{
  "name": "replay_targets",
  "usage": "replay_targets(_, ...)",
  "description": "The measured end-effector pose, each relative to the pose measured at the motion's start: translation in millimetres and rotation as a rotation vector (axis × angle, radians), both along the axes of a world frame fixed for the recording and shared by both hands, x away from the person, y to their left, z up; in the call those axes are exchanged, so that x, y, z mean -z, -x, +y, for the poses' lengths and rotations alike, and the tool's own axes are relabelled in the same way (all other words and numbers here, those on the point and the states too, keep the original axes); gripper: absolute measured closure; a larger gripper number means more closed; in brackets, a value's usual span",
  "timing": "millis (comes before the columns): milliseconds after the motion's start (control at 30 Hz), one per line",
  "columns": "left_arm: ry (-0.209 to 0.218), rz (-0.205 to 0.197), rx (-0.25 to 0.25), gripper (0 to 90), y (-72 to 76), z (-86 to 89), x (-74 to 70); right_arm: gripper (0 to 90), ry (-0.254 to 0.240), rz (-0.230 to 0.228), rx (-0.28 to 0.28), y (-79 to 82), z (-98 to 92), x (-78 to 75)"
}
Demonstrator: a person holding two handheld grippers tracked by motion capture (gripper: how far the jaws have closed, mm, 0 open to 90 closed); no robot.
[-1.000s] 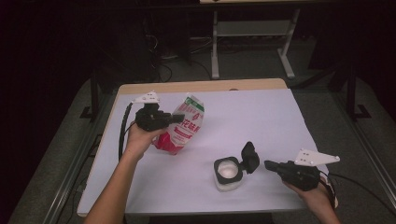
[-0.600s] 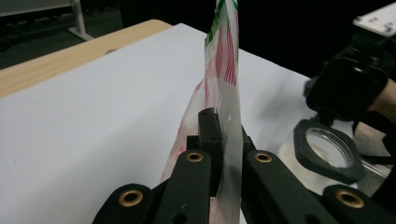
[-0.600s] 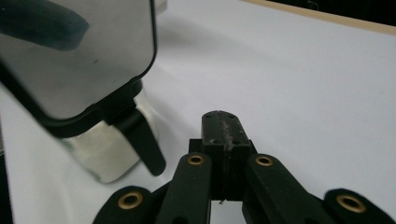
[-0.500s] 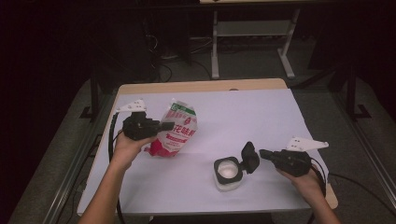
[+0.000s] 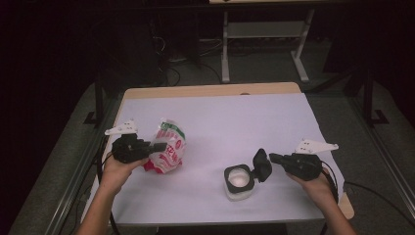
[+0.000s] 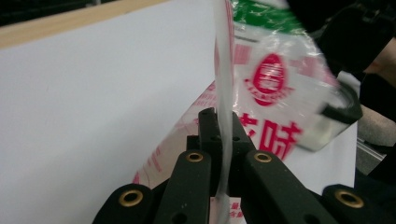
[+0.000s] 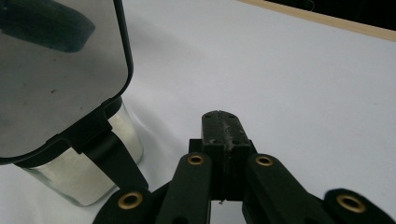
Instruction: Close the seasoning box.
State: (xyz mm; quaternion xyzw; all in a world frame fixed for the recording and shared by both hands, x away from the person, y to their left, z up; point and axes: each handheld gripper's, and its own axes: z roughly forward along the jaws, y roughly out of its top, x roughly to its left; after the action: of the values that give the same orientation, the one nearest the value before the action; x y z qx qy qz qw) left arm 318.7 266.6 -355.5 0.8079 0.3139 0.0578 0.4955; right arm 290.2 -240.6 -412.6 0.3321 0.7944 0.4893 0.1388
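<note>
The left gripper has its jaws pinched tight on the edge of a plastic bag with red and green print. In the left gripper view the thin film runs straight up between the closed jaws. The bag sits at the left of the white table cover, its bottom end touching or just above the sheet; which of the two I cannot tell. Its long axis stands roughly upright with a lean, the green-printed top pointing up and away from the person and the red bottom end nearest the forearm.

Toward the right stands a square container with white contents, well apart from the bag. Its black hinged lid is flipped open and stands on edge at the container's right side, its inner face turned over the opening.

The right gripper is just beside that lid, jaws fully closed with nothing between them; in the right gripper view the lid rises at the left of the jaws, near them but apart.

The likely trouble is at the bag. The hold is on one thin edge of slippery film, so the weight inside could pull it out of the jaws or tear it, spilling contents on the cover. At the right, a nudge of the closed jaws could swing the lid shut or shove the container.
</note>
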Motion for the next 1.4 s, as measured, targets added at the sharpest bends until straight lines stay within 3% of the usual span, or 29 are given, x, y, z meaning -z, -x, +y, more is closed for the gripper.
replay_targets(100,0.019,0.02,-0.028,89.9,4.0,9.8,7.9,90.0,0.005,0.004,0.001,-0.5,0.4,0.8)
replay_targets(333,0.007,0.07,-0.069,89.9,13.3,26.3,30.9,89.9,0.006,0.01,0.001,-0.8,1.5,3.9)
replay_targets(433,0.034,0.076,-0.064,89.9,17.3,31.6,38.4,90.0,0.01,0.015,0.002,-1.3,1.9,5.5)
replay_targets(533,0.048,0.079,-0.058,89.8,20.3,32.0,41.0,89.9,0.013,0.019,0.002,-1.6,2.8,6.9)
replay_targets(700,0.028,0.084,-0.033,88.0,26.2,33.5,39.1,89.9,0.019,0.019,-0.001,-0.5,4.3,7.1)
replay_targets(800,0.037,0.092,-0.033,84.9,31.8,36.2,40.9,89.9,0.016,0.018,-0.001,-0.2,4.3,6.9)
replay_targets(1000,0.015,0.093,-0.032,73.5,37.1,38.6,41.8,89.9,0.019,0.018,-0.002,-1.2,4.5,7.6)
replay_targets(1200,0.001,0.082,-0.014,55.5,40.6,39.8,39.3,89.9,0.021,0.021,-0.001,-1.0,4.1,7.8)
replay_targets(1400,-0.016,0.043,0.004,36.2,49.3,43.6,36.3,89.9,0.023,0.022,0.002,-1.5,4.2,8.4)
